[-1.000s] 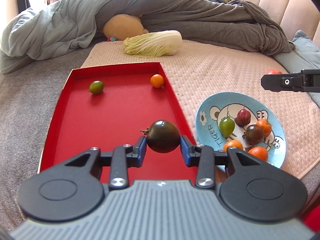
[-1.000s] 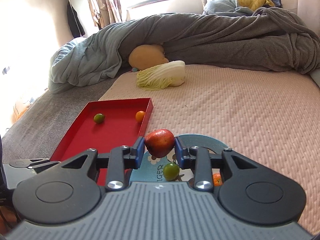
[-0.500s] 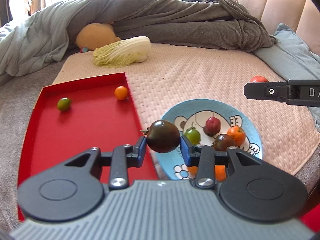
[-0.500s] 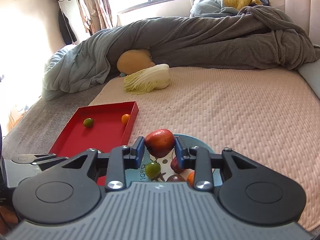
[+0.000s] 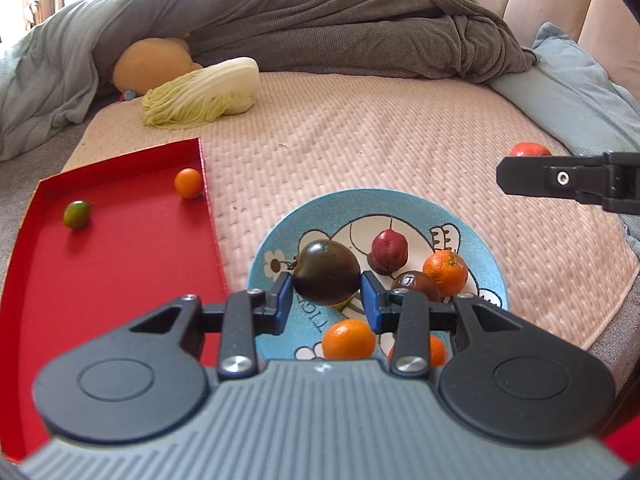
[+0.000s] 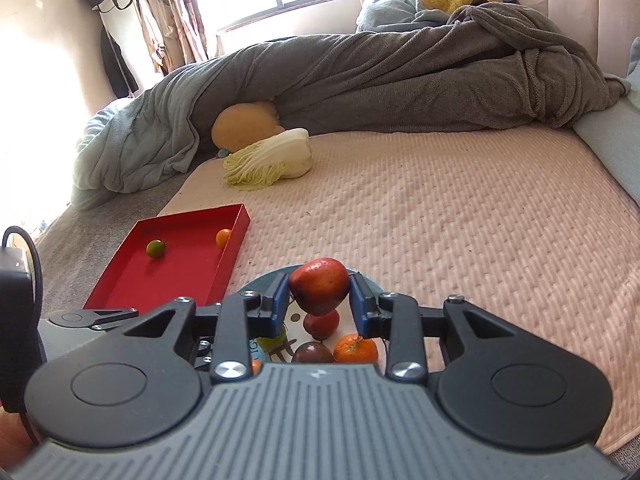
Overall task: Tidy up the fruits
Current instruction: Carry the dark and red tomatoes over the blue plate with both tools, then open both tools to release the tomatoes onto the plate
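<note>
My left gripper (image 5: 326,294) is shut on a dark green-brown tomato (image 5: 326,272), held over the left part of the blue cartoon plate (image 5: 468,216). On that plate lie a dark red fruit (image 5: 389,250), a brown tomato (image 5: 416,285) and oranges (image 5: 445,266). My right gripper (image 6: 319,300) is shut on a red fruit (image 6: 319,285) above the same plate (image 6: 368,282). It also shows in the left wrist view (image 5: 520,170) at the right. The red tray (image 5: 112,256) holds a green tomato (image 5: 76,214) and a small orange fruit (image 5: 188,183).
A napa cabbage (image 5: 204,94) and a tan cushion (image 5: 150,62) lie at the back of the pink quilted bed cover (image 5: 380,140). Grey bedding (image 5: 320,24) is piled behind them. A pale blue pillow (image 5: 580,88) lies at the right.
Both grippers have moved to the right with their fruit. My left one went from over the red tray to over the plate. The right one came further over the plate.
</note>
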The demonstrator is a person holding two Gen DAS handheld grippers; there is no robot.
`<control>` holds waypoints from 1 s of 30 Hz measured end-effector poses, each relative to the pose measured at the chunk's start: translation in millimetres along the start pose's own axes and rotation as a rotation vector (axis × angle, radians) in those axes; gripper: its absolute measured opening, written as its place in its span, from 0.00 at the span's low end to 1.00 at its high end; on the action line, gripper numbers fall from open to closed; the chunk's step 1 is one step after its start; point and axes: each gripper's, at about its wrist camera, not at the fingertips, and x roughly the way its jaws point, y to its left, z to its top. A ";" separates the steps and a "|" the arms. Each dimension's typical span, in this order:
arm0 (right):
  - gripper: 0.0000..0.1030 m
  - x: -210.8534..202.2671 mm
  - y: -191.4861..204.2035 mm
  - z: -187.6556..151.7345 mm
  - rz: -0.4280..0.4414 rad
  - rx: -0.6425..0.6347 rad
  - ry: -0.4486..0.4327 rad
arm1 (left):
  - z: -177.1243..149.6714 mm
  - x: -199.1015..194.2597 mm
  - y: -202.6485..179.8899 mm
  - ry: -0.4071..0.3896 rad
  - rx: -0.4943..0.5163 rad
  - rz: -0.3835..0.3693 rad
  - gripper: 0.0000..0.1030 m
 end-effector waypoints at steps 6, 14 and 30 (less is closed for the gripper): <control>0.37 0.7 -5.1 -2.9 -0.011 -0.001 0.005 | 9.0 19.4 -7.6 0.014 0.015 0.004 0.39; 0.37 12.3 -11.1 -6.9 -0.021 0.007 0.030 | 14.9 35.0 -11.5 0.026 0.027 0.010 0.40; 0.37 37.8 -11.1 -27.2 -0.027 -0.023 0.143 | 6.2 14.9 5.4 -0.005 -0.001 0.016 0.47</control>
